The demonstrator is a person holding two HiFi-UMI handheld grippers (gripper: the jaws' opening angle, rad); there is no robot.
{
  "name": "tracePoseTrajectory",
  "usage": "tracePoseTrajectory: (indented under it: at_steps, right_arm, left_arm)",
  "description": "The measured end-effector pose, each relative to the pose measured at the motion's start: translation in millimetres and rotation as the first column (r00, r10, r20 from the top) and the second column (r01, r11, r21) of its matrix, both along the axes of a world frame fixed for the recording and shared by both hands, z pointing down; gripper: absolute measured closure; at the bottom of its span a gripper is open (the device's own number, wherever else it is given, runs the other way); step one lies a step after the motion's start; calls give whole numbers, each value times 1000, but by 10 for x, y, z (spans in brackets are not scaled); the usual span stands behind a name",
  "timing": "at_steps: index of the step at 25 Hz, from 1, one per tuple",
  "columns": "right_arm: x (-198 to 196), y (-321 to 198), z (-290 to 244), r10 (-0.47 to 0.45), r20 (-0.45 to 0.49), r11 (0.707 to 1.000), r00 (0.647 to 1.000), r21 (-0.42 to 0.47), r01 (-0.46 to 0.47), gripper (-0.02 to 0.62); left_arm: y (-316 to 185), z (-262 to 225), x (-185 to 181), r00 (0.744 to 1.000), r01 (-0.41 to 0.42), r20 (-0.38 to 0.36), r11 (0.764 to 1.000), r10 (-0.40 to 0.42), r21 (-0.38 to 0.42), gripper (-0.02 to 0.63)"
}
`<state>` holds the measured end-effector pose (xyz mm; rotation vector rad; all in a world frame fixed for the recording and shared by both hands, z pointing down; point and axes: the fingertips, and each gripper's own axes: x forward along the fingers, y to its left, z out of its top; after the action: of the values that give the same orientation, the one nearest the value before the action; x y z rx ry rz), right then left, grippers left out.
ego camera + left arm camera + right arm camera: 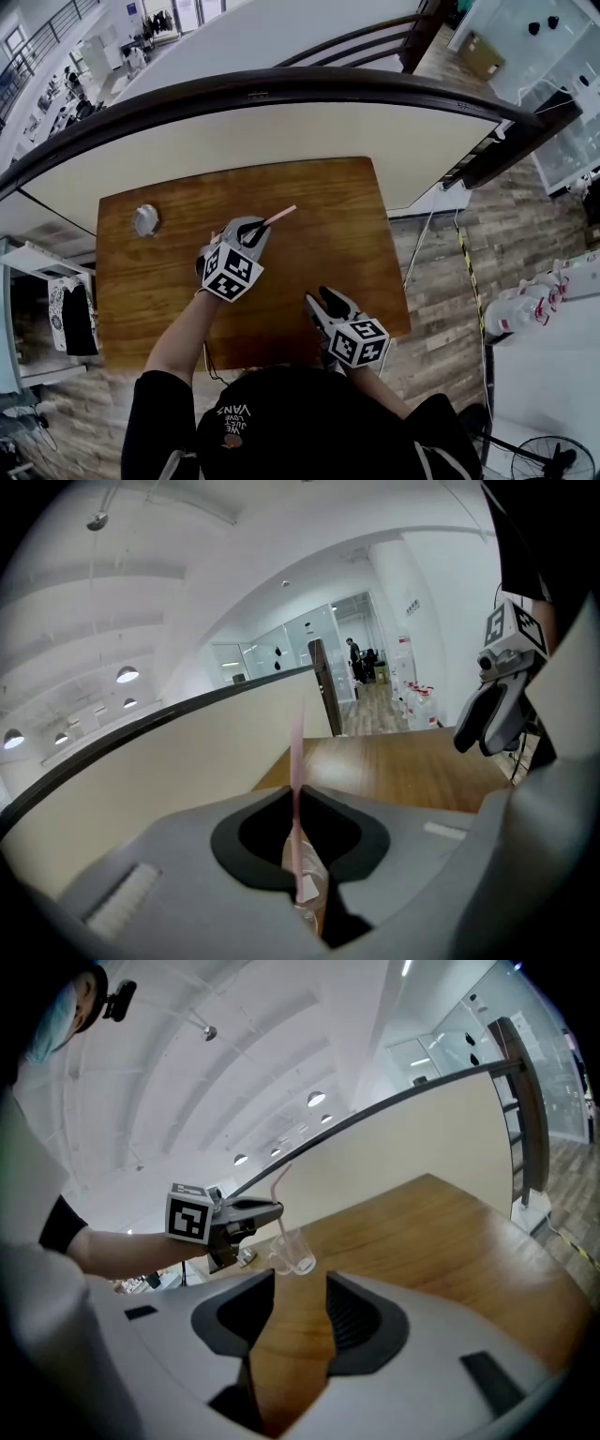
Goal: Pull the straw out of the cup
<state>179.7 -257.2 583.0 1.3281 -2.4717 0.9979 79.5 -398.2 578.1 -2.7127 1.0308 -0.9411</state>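
My left gripper (247, 228) is shut on a thin pink straw (280, 216), which runs up from between its tips (297, 761). The right gripper view shows the left gripper (270, 1210) pinching the straw (277, 1199) just above a clear plastic cup (293, 1253). The cup hangs tilted on the straw's lower end, just above the wooden table (422, 1241). In the left gripper view the cup (307, 897) shows only partly below the jaws. My right gripper (322, 299) is open with nothing in it, near the table's front right.
A small round grey object (144, 219) lies at the table's (319, 253) far left corner. A cream curved wall with a dark rail (281, 89) runs behind the table. White spray bottles (534, 300) stand on the floor to the right.
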Motion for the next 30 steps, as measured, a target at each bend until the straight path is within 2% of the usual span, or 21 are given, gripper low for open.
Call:
tracePoseTrajectory:
  at_steps: [10, 15, 21, 30]
  right_arm:
    - [-267, 170, -176, -3, -7, 999, 1000, 51, 4, 434]
    - [-373, 244, -274, 4, -8, 997, 1000, 75, -3, 434]
    - [-438, 291, -367, 33, -10, 993, 999, 112, -32, 434]
    - [-516, 326, -510, 87, -4, 985, 996, 153, -85, 434]
  left_arm:
    - [209, -522, -257, 993, 38, -112, 994, -26, 103, 572]
    - [361, -707, -414, 987, 58, -154, 990, -38, 126, 572]
    - [614, -965, -592, 970, 80, -240, 985, -42, 152, 572]
    - [993, -959, -932, 951, 116, -300, 987, -77, 112, 571]
